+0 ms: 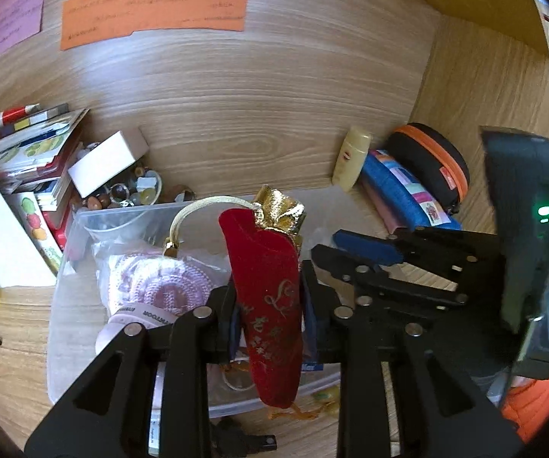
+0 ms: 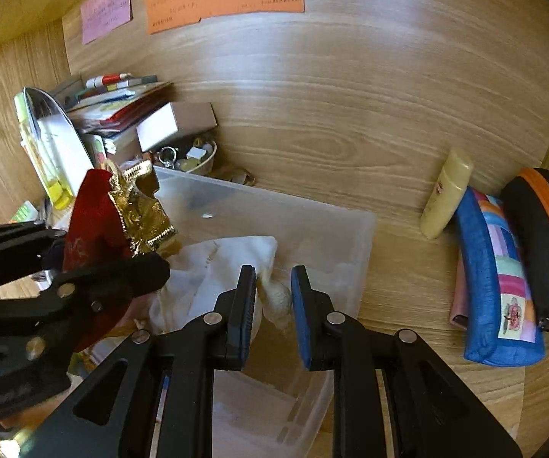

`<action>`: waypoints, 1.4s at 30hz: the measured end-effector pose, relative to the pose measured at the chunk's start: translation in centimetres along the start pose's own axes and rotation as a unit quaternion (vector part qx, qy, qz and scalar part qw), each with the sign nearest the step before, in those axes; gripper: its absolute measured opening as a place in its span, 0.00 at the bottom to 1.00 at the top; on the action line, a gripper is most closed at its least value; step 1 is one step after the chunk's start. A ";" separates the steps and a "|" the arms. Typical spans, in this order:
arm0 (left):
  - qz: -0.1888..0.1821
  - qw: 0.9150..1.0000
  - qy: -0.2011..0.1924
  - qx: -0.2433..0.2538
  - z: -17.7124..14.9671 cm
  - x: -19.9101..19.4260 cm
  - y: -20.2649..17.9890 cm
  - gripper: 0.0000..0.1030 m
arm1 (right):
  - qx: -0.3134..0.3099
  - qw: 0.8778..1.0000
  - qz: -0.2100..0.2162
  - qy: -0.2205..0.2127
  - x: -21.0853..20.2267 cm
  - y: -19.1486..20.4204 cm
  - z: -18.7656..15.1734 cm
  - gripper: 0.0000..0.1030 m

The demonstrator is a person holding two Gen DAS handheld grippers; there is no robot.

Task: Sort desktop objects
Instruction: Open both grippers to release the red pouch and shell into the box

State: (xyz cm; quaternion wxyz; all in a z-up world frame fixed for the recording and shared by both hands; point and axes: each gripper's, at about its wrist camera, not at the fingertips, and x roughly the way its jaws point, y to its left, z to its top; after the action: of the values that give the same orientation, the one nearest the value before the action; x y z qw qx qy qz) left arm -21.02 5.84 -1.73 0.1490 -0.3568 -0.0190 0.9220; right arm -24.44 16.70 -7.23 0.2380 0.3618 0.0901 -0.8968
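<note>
A red velvet pouch [image 1: 270,305] with a gold-foil top and cream cord stands upright between the pads of my left gripper [image 1: 268,286], which is shut on it. It hangs over a clear plastic box [image 1: 83,217] holding a bagged pink crocheted piece [image 1: 160,286]. In the right wrist view the pouch [image 2: 95,225] and left gripper [image 2: 121,267] are at the left. My right gripper [image 2: 273,278] hovers over the box [image 2: 350,236] and a white cloth [image 2: 217,263]. Its jaws are nearly together with nothing between them. It shows in the left wrist view as the right gripper [image 1: 326,244].
A blue patchwork pencil case [image 2: 491,278], a black case with an orange zip [image 2: 541,236] and a cream tube [image 2: 446,194] lie to the right. A book stack [image 1: 26,145], a white carton [image 1: 106,160] and a bowl of trinkets [image 1: 140,191] crowd the left. Coloured notes [image 1: 152,7] hang on the back panel.
</note>
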 end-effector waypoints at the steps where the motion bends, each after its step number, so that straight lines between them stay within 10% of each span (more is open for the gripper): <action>1: 0.003 1.000 -0.001 0.003 0.0 0.0 0.0 0.29 | -0.001 1.000 -0.001 -0.001 0.1 0.0 -0.1 0.17; 7: 0.012 1.000 -0.002 0.004 0.0 -0.2 0.1 0.39 | 0.005 1.000 0.001 -0.004 0.0 -0.4 0.0 0.18; 26: 0.055 0.995 -0.080 -0.009 -0.4 -7.5 0.1 0.76 | 0.016 0.997 -0.027 -0.068 -7.4 0.5 -0.1 0.79; 29: 0.070 0.993 -0.095 -0.019 -1.0 -9.1 0.8 0.90 | 0.013 0.997 -0.031 -0.076 -8.7 1.0 -0.7 0.84; 42: 0.117 0.987 -0.098 -0.055 -4.5 -13.2 5.5 0.95 | 0.010 0.998 -0.022 -0.052 -10.0 2.9 -3.8 0.88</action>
State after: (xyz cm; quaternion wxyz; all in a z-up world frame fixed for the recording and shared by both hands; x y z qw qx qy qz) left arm -10.17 -3.51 2.75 0.0179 -0.2719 -0.0421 0.9612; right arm -14.50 19.09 -3.05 0.2186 0.3148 0.0767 -0.9205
